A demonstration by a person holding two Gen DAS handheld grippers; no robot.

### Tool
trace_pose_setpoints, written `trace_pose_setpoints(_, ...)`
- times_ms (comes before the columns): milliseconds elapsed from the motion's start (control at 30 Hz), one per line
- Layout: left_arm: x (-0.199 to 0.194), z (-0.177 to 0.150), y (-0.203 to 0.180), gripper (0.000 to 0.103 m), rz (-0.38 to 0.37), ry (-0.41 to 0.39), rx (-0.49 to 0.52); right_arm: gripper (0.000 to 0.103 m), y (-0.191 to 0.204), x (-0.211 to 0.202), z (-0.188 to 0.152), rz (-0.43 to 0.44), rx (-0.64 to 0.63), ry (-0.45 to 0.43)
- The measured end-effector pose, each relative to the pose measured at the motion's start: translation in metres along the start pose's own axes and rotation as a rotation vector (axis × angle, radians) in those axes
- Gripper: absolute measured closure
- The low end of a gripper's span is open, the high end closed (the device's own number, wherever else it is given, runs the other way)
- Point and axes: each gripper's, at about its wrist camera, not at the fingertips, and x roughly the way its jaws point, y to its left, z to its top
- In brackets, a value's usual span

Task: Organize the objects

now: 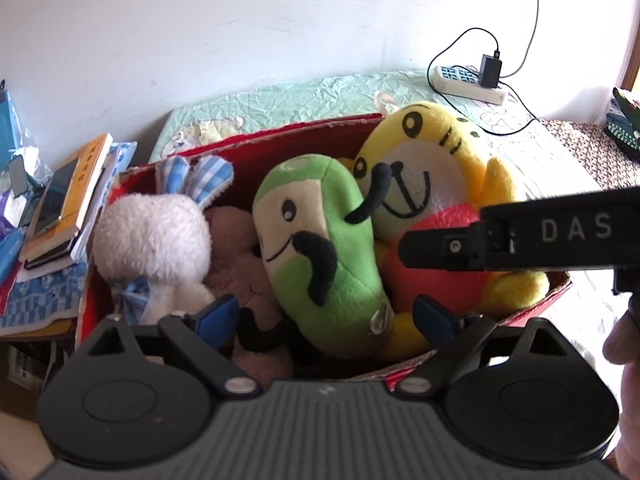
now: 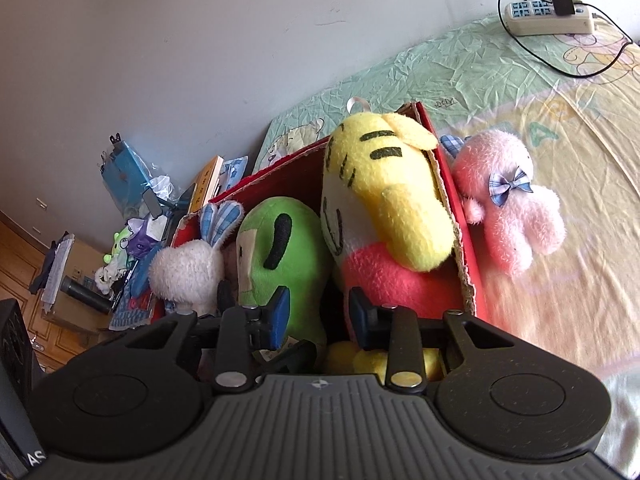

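A red cardboard box (image 1: 256,140) on the bed holds a white bunny plush (image 1: 152,236), a green plush (image 1: 320,240) and a yellow and red plush (image 1: 436,184). My left gripper (image 1: 324,316) is open around the green plush's lower end. The right gripper's arm crosses the left wrist view at right. My right gripper (image 2: 318,312) is open over the box, between the green plush (image 2: 280,248) and the yellow plush (image 2: 384,208). A pink bunny plush (image 2: 508,208) with a blue bow lies on the bed just right of the box (image 2: 464,248).
A power strip (image 1: 468,82) with a charger and cables lies on the bed by the wall. A cluttered side table with books (image 1: 68,200) and a phone stands left of the box. The bed sheet (image 2: 560,120) stretches to the right.
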Motion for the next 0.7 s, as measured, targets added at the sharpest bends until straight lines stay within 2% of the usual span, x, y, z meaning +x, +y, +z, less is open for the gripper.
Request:
trace_pose_setpoints(300, -0.003, -0.001, -0.007, 0.009, 0.053, -0.004, 0.0, 0.069, 0.001, -0.003, -0.004, 0.001, -0.059, -0.01)
trace_pose_setpoints(500, 0.0, 0.003, -0.016, 0.009, 0.104, 0.016, -0.008, 0.07, -0.004, -0.008, -0.003, 0.053, -0.075, 0.003)
trace_pose_setpoints(700, 0.002, 0.006, -0.027, 0.008, 0.154, 0.046, -0.05, 0.072, -0.009, -0.012, 0.002, 0.111, -0.108, 0.058)
